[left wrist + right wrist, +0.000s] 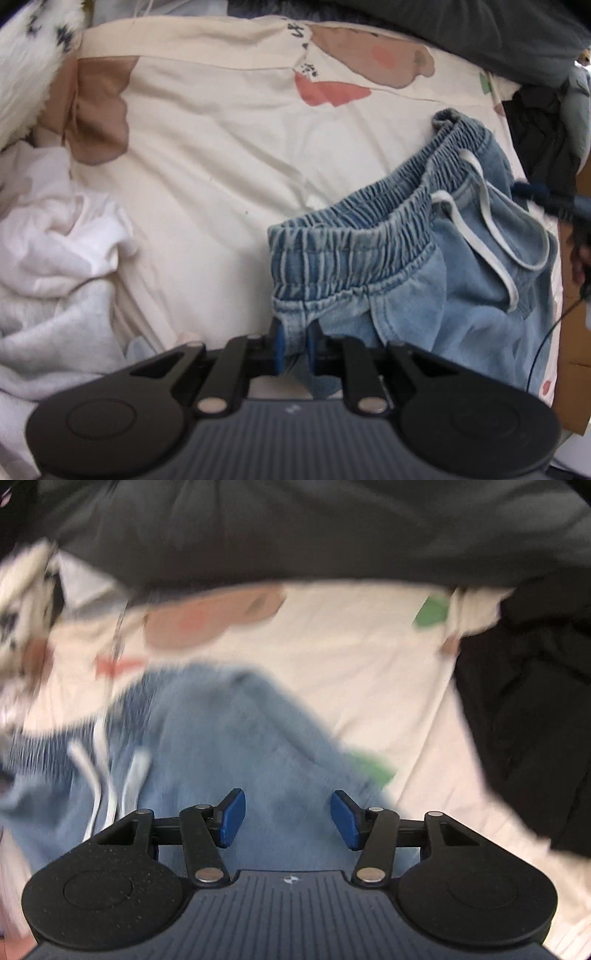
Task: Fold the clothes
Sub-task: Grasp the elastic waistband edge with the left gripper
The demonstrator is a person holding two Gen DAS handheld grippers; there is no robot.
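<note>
A pair of light blue denim shorts (413,266) with an elastic waistband and white drawstrings lies on a cream printed bedsheet (229,155). My left gripper (294,345) is shut on the near corner of the waistband, and the cloth bunches between its blue pads. In the blurred right wrist view the same shorts (229,738) spread below my right gripper (288,819). That gripper stands open over the denim with nothing pressed between its blue pads (232,821). Its tip also shows at the right edge of the left wrist view.
A crumpled white garment (59,258) lies at the left of the sheet. A fluffy white item with dark stars (29,62) sits at the top left. Dark grey bedding (295,528) runs along the far side, and black clothing (528,716) lies at the right.
</note>
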